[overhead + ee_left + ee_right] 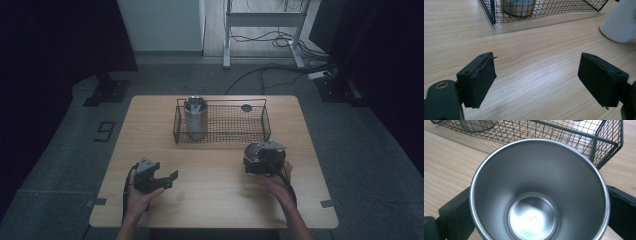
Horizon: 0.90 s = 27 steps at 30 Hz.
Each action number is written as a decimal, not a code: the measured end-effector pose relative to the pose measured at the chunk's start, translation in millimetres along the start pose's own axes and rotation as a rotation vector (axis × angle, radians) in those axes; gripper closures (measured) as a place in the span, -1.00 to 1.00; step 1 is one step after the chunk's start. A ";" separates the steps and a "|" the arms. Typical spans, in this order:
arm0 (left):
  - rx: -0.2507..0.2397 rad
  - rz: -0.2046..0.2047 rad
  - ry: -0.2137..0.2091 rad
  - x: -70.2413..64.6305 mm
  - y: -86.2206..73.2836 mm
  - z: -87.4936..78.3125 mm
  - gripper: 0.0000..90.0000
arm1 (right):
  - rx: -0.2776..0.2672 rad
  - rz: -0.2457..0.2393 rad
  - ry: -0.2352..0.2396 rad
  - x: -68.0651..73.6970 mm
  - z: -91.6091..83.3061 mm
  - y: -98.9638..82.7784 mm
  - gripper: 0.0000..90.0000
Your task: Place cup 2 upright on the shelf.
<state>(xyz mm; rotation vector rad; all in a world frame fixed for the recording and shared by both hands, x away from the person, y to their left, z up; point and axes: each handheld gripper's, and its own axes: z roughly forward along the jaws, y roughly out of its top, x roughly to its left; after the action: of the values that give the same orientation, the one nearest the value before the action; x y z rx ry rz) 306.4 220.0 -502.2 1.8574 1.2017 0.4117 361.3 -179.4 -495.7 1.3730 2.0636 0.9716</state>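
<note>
One steel cup (196, 120) already stands at the left end of the wire basket (260, 127) on the far side of the surface (210, 200). A second steel cup (539, 192) is pinched between the right gripper (264, 159)'s fingers, near the basket's right end, presumably due to go in next. The left gripper (536, 80) hovers low, fingers (477, 80) spread wide, holding nothing.

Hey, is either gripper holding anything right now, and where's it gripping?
The right gripper holds a steel cup, its fingers clamped on the cup's outer sides. The left gripper is open and holds nothing.
</note>
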 end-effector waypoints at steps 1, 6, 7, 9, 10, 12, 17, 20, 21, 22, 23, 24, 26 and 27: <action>0.000 0.001 0.000 -0.4 -0.1 0.0 -0.67 | -0.003 0.004 0.019 -0.8 0.5 -0.7 -0.86; -0.011 0.001 -0.003 -0.9 1.1 -2.2 -0.67 | -0.002 -0.015 0.044 -2.3 1.2 -2.8 -0.85; -0.010 0.001 -0.002 -0.8 1.0 -2.0 -0.67 | -0.003 -0.016 0.047 -2.7 1.1 -2.9 -0.85; -0.009 0.001 -0.001 -0.7 0.8 -1.7 -0.67 | -0.004 -0.019 0.051 -3.1 1.1 -3.0 -0.85; -0.007 0.002 -0.001 -0.7 0.6 -1.4 -0.67 | -0.004 -0.020 0.052 -3.2 1.2 -2.9 -0.85; -0.002 0.004 -0.001 -0.9 0.5 -1.0 -0.67 | -0.004 -0.023 0.054 -3.5 1.2 -2.9 -0.85; -0.001 0.008 -0.003 -2.1 0.4 -0.6 -0.67 | -0.007 -0.030 0.065 -4.8 0.8 -3.1 -0.85; -0.002 0.005 -0.005 -1.9 0.3 -0.4 -0.67 | -0.013 -0.022 0.058 -5.4 0.7 -3.5 -0.85; -0.001 0.004 -0.005 -2.0 0.3 -0.3 -0.67 | -0.016 -0.016 0.054 -5.9 0.7 -3.8 -0.84; 0.000 0.005 -0.005 -2.1 0.2 -0.1 -0.67 | -0.019 -0.013 0.054 -6.6 0.7 -4.0 -0.84; 0.001 0.006 -0.005 -2.1 0.2 0.1 -0.67 | -0.020 -0.011 0.058 -7.9 0.2 -4.2 -0.84; 0.001 0.006 -0.005 -2.1 0.2 0.1 -0.67 | -0.020 -0.011 0.058 -7.9 0.2 -4.2 -0.84; 0.001 0.005 -0.005 -1.9 0.1 0.2 -0.67 | -0.022 -0.005 0.058 -8.8 -0.7 -4.4 -0.84; 0.002 0.005 -0.004 -1.8 0.0 0.2 -0.67 | -0.027 -0.002 0.057 -9.5 -2.1 -4.2 -0.84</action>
<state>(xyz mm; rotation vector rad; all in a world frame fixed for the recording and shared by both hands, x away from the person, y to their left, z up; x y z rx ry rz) 305.7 218.4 -501.9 1.8623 1.1948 0.4095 361.0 -189.8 -497.5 1.3437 2.0847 1.0456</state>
